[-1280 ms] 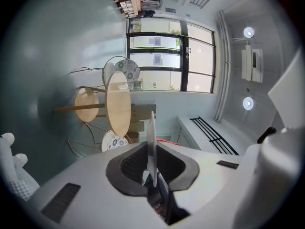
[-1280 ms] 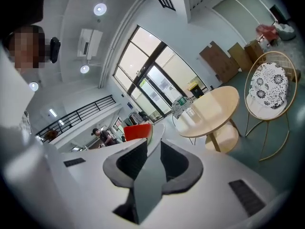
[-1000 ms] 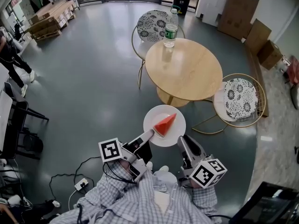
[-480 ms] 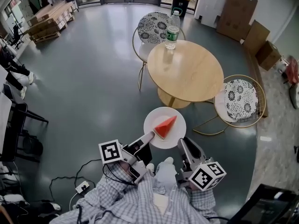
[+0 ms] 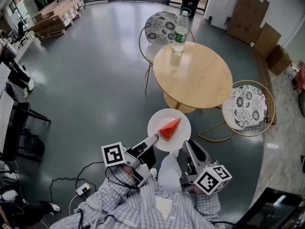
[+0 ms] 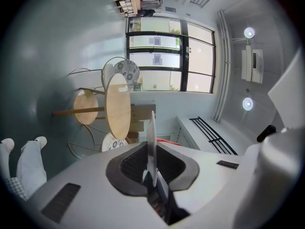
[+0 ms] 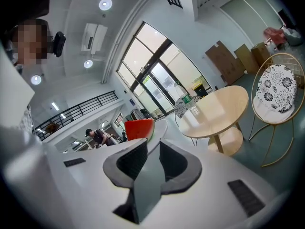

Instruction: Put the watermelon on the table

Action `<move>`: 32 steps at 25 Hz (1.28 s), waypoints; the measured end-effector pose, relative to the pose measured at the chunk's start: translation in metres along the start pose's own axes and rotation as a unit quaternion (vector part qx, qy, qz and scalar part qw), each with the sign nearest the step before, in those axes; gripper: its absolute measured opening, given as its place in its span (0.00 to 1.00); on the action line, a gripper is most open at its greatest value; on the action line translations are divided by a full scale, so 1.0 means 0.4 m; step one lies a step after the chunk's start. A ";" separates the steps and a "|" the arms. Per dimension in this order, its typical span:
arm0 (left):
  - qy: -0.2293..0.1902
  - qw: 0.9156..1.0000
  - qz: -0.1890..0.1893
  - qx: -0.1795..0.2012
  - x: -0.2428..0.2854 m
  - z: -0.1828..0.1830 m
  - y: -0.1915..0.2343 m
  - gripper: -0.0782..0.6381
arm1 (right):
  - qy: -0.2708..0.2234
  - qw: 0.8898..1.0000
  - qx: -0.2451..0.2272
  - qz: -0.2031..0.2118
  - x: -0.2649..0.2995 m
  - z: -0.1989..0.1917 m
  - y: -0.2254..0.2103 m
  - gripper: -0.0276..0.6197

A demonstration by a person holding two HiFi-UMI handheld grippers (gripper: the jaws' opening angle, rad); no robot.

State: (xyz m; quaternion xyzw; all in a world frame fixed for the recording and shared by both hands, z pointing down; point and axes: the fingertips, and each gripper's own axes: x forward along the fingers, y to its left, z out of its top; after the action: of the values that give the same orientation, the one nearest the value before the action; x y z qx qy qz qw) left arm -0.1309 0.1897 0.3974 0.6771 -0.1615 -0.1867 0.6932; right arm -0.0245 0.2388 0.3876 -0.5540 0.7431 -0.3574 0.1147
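A red wedge of watermelon (image 5: 169,128) lies on a round white plate (image 5: 159,118), held in the air over the grey floor, short of the round wooden table (image 5: 195,75). My left gripper (image 5: 153,138) is shut on the plate's near left rim. In the left gripper view the plate (image 6: 151,142) shows edge-on between the jaws. My right gripper (image 5: 186,144) is shut on the near right rim. In the right gripper view the watermelon (image 7: 139,129) and the plate (image 7: 161,125) rise just past the jaws, with the table (image 7: 219,109) beyond.
A plastic water bottle (image 5: 179,32) stands at the table's far edge. Two wire chairs with patterned cushions flank the table, one behind it (image 5: 162,25) and one at its right (image 5: 250,106). Cardboard boxes (image 5: 248,13) lean at the back right. Cables and a power strip (image 5: 83,187) lie at the lower left.
Plate and both grippers keep their hold and place. The table and chairs have slid slightly right in the head view, and a white shoe has come forward under the plate.
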 end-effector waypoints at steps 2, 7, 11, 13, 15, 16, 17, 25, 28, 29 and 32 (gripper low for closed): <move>-0.005 1.000 0.000 -0.002 0.022 0.011 0.003 0.17 | 0.002 1.000 0.001 0.005 0.017 0.016 -0.016 0.15; -0.014 1.000 0.003 0.002 0.084 0.038 0.014 0.16 | 0.009 1.000 0.002 0.013 0.053 0.062 -0.062 0.15; -0.030 1.000 0.002 0.001 0.145 0.062 0.010 0.16 | 0.016 1.000 0.000 0.026 0.090 0.117 -0.100 0.15; -0.040 0.999 0.001 0.001 0.174 0.077 0.007 0.17 | 0.022 0.999 -0.001 0.033 0.112 0.143 -0.118 0.15; -0.051 0.999 0.001 0.002 0.203 0.091 0.003 0.17 | 0.028 0.999 -0.002 0.041 0.133 0.170 -0.135 0.15; -0.056 0.998 0.001 0.003 0.217 0.098 0.002 0.16 | 0.031 0.998 -0.003 0.045 0.143 0.184 -0.143 0.15; -0.061 0.998 0.001 0.004 0.232 0.105 0.000 0.16 | 0.033 0.998 -0.004 0.048 0.152 0.198 -0.151 0.15; -0.099 0.995 -0.001 0.010 0.335 0.143 -0.015 0.17 | 0.050 0.997 -0.004 0.062 0.216 0.295 -0.214 0.15; -0.108 0.994 -0.001 0.017 0.373 0.151 -0.015 0.17 | 0.059 0.997 -0.005 0.056 0.232 0.320 -0.242 0.15; -0.111 0.994 -0.001 0.018 0.386 0.152 -0.014 0.16 | 0.061 0.997 -0.005 0.055 0.236 0.329 -0.253 0.15; -0.120 0.993 -0.002 0.018 0.418 0.154 -0.009 0.17 | 0.065 0.997 0.001 0.053 0.249 0.351 -0.283 0.15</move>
State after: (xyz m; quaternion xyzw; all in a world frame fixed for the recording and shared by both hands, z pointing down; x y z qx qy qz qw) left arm -0.0136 0.0558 0.3908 0.6629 -0.2454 -0.2651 0.6558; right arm 0.1032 0.0773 0.3839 -0.4896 0.7767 -0.3868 0.0859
